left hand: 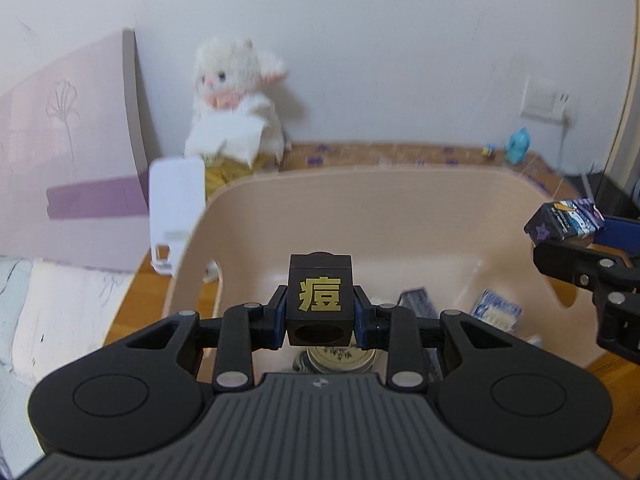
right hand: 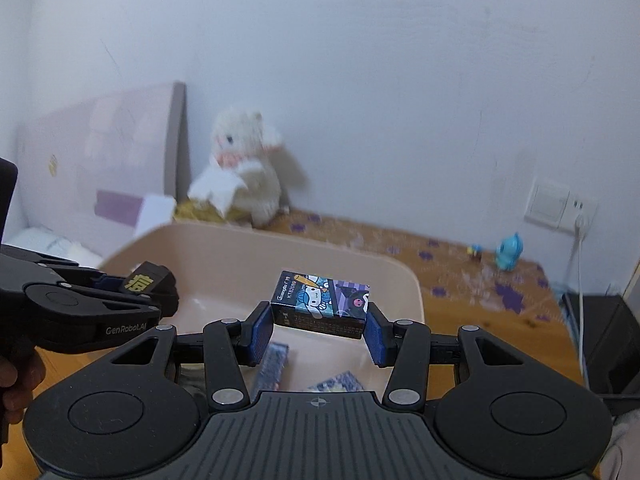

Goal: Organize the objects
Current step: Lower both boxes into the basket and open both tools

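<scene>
My left gripper [left hand: 320, 304] is shut on a black cube with a gold character [left hand: 319, 299] and holds it over the beige plastic bin [left hand: 360, 208]. It also shows in the right wrist view [right hand: 150, 282], with the cube [right hand: 142, 280] at the left. My right gripper [right hand: 320, 324] is shut on a small cartoon-printed box [right hand: 320, 304] above the bin [right hand: 240, 248]. That box shows at the right edge of the left wrist view [left hand: 566, 220]. Inside the bin lie a round tin [left hand: 340, 358], a dark box [left hand: 418, 302] and a blue patterned pack [left hand: 496, 310].
A white plush toy [left hand: 236, 104] sits against the wall behind the bin. A pink board [left hand: 68, 152] leans at the left with a white object [left hand: 176, 208] beside it. A small blue figure [left hand: 518, 146] and a wall socket [left hand: 546, 104] are at the right.
</scene>
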The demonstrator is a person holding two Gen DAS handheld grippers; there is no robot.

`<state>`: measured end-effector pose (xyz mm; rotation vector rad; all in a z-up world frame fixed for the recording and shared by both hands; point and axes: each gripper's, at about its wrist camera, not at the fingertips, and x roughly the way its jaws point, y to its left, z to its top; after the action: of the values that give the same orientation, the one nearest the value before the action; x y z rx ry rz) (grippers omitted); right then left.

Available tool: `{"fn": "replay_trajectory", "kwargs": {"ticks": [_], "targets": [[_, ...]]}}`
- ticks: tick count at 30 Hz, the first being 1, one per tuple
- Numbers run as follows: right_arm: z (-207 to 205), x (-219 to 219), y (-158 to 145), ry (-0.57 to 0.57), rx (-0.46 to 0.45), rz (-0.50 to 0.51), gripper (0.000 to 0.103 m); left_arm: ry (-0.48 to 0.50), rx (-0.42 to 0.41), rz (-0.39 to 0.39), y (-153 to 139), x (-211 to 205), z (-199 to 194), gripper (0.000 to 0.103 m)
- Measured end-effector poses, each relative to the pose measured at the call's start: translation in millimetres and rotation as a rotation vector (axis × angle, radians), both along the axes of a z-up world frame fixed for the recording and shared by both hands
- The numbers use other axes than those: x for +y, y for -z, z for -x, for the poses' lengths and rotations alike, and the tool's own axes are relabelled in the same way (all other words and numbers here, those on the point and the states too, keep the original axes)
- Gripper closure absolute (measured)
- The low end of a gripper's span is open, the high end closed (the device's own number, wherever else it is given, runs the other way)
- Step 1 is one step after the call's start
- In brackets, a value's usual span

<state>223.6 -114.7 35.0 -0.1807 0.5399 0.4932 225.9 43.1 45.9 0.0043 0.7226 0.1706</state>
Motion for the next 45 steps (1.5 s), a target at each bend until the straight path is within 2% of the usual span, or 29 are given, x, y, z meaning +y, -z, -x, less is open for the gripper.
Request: {"fn": "replay_trajectory", "kwargs": {"ticks": [3, 10, 14, 15, 16, 17, 18, 20, 23, 25, 27, 31, 36, 45], "targets": [[-13, 5, 15, 0.015, 0.033, 0.029, 0.058, -0.015, 0.077, -0.001, 13, 2, -13, 0.069], [-33, 11, 44, 0.019, 0.148, 0.093, 0.058, -0.02, 0.2, 0.012, 34, 8, -25, 0.069], [-30, 16, 48, 0.018, 0.117, 0.146, 0.056, -0.027, 0.212, 0.02, 34, 12, -25, 0.069], [-29, 16, 48, 0.017, 0.12, 0.148, 0.05, -0.029, 0.215, 0.02, 32, 12, -25, 0.066], [-28, 16, 47, 0.018, 0.118, 0.146, 0.048, -0.03, 0.215, 0.017, 30, 12, -25, 0.052], [-27, 16, 45, 0.018, 0.114, 0.141, 0.045, -0.036, 0.211, 0.012, 28, 12, -24, 0.045], [-26, 15, 43, 0.051, 0.099, 0.135, 0.043, -0.029, 0.196, 0.01, 24, 11, -22, 0.041], [-21, 12, 37, 0.057, 0.077, 0.115, 0.031, -0.029, 0.174, 0.013, 16, 10, -17, 0.039], [-11, 5, 24, 0.064, 0.028, 0.087, 0.019, -0.03, 0.133, 0.007, 2, 8, -8, 0.025], [-4, 2, 16, 0.071, 0.004, 0.076, 0.012, -0.036, 0.095, -0.012, -10, 7, 0, 0.017], [3, -3, 7, 0.074, -0.011, 0.055, 0.007, -0.045, 0.068, -0.018, -19, 7, 6, 0.013], [20, -14, -6, 0.086, -0.032, 0.0, 0.004, -0.059, 0.029, 0.014, -32, 11, 23, 0.013], [43, -25, -14, 0.087, -0.014, -0.06, 0.002, -0.052, -0.01, 0.013, -40, 9, 50, 0.011], [84, -34, -12, 0.069, 0.011, -0.077, 0.0, -0.027, -0.042, 0.018, -41, 4, 108, 0.011]]}}
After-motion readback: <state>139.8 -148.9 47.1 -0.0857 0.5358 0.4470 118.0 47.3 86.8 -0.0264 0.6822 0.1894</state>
